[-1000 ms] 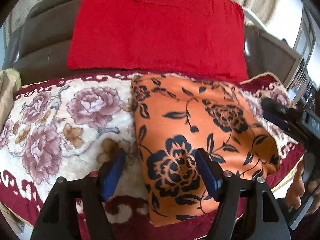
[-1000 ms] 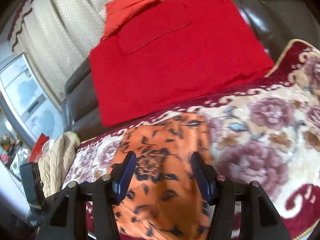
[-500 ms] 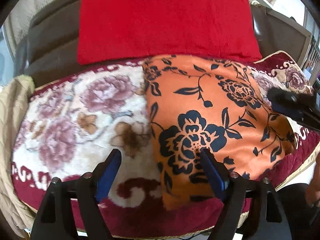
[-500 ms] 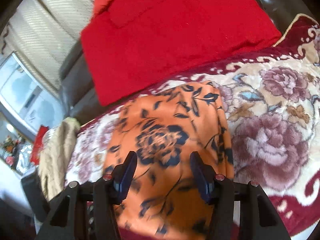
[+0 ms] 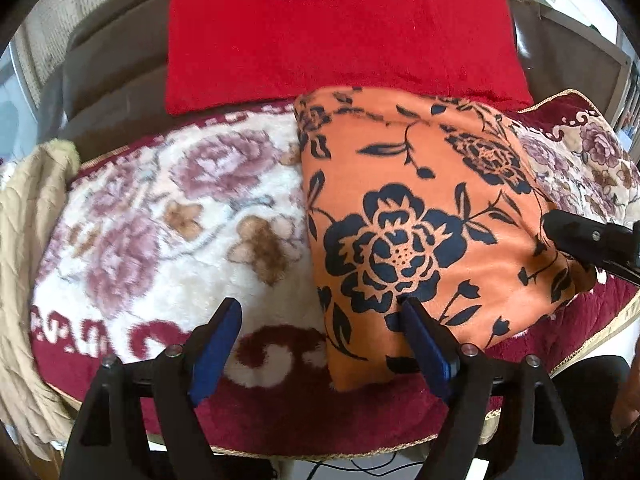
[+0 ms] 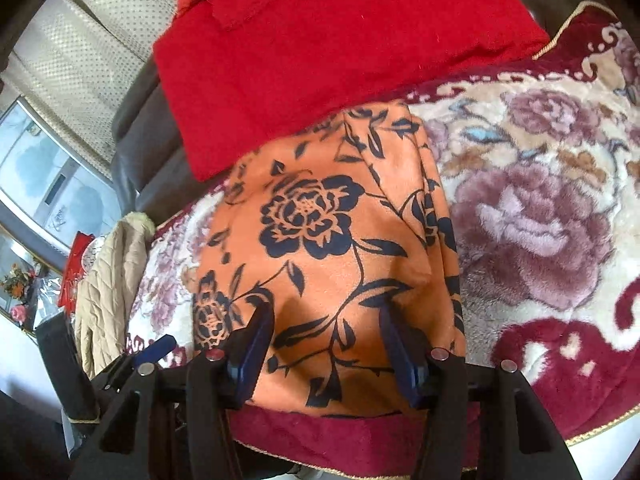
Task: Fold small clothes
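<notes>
So the orange floral garment (image 5: 416,216) is lying already folded into a compact rectangle on the plush rose-patterned blanket (image 5: 168,216), reaching from near the blanket's front edge up to its back edge, where it touches the red cloth (image 5: 340,32) draped over the dark sofa back. My guess is it sits close to the front so both tools can reach it without stretching.

The left tongs (image 5: 320,336) have just been opening and now stand wide. Nothing is pinched: one finger hangs over bare blanket, the other over the garment's long edge, so they straddle that edge near its front corner. Looks like a set-up to bite that edge for the next fold, but that's only my read.

The right tongs (image 6: 324,336) stand about half open over the garment's front end, both fingers above the fabric. I can't tell for sure if the tips touch the cloth, but nothing is clamped. Probably there to pin or grab the other corner so the piece doesn't slide on the fluffy blanket.

A beige quilted jacket (image 6: 108,280) hangs off the blanket's side edge, out of the way.
</notes>
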The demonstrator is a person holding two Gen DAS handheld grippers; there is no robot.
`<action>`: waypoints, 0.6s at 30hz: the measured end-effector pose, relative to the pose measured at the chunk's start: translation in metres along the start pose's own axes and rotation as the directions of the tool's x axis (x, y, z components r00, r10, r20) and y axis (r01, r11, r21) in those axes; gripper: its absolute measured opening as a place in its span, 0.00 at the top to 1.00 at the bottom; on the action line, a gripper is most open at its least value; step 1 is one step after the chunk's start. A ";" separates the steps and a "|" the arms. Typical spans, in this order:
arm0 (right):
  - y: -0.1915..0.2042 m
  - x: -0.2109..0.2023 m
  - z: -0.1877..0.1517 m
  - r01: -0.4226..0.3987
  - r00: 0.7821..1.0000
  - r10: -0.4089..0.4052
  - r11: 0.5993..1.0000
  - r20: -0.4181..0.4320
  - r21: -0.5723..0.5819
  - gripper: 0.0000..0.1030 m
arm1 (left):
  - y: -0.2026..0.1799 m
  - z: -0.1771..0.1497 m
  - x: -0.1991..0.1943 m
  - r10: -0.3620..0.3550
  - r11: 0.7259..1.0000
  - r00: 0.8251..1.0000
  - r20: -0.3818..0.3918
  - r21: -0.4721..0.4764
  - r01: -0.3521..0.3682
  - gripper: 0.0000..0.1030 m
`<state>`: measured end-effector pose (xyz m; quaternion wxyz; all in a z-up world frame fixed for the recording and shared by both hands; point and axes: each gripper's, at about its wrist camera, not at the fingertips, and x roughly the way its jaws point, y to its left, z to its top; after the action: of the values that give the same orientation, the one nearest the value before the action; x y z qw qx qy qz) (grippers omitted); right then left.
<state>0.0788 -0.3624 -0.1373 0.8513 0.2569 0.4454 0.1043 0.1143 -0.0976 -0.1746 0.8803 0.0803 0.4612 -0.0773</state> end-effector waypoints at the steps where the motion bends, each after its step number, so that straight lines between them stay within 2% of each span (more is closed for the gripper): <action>1: 0.004 -0.005 -0.001 0.009 1.000 -0.009 1.000 0.010 -0.012 0.43 | -0.003 0.000 -0.008 0.022 1.000 1.000 0.007 0.004 -0.022 0.20; 4: 0.017 -0.023 -0.007 0.056 0.997 -0.053 0.996 0.053 -0.066 0.43 | -0.007 0.003 -0.032 0.117 0.993 0.992 0.045 0.014 -0.117 0.20; 6: 0.025 -0.037 -0.011 0.086 0.993 -0.078 0.991 0.085 -0.098 0.42 | -0.006 0.006 -0.049 0.145 0.989 0.986 0.084 0.013 -0.146 0.20; 9: 0.039 -0.058 -0.016 0.126 0.986 -0.107 0.981 0.128 -0.148 0.42 | -0.001 0.007 -0.071 0.152 0.988 0.979 0.137 -0.012 -0.152 0.20; 12: 0.048 -0.079 -0.022 0.156 0.978 -0.127 0.971 0.165 -0.180 0.42 | 0.003 0.007 -0.099 0.182 0.983 0.963 0.201 -0.041 -0.178 0.17; 15: 0.053 -0.099 -0.028 0.169 0.973 -0.132 0.967 0.191 -0.191 0.41 | 0.003 0.007 -0.121 0.247 0.969 0.935 0.253 -0.056 -0.241 0.10; 18: 0.060 -0.113 -0.032 0.186 0.966 -0.143 0.962 0.213 -0.199 0.41 | 0.002 0.005 -0.145 0.251 0.968 0.920 0.303 -0.071 -0.241 0.10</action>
<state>-0.0102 -0.3465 -0.0410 0.9198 0.1333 0.3648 0.0547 0.0378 -0.0876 -0.0522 0.9454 0.1101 0.3052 0.0296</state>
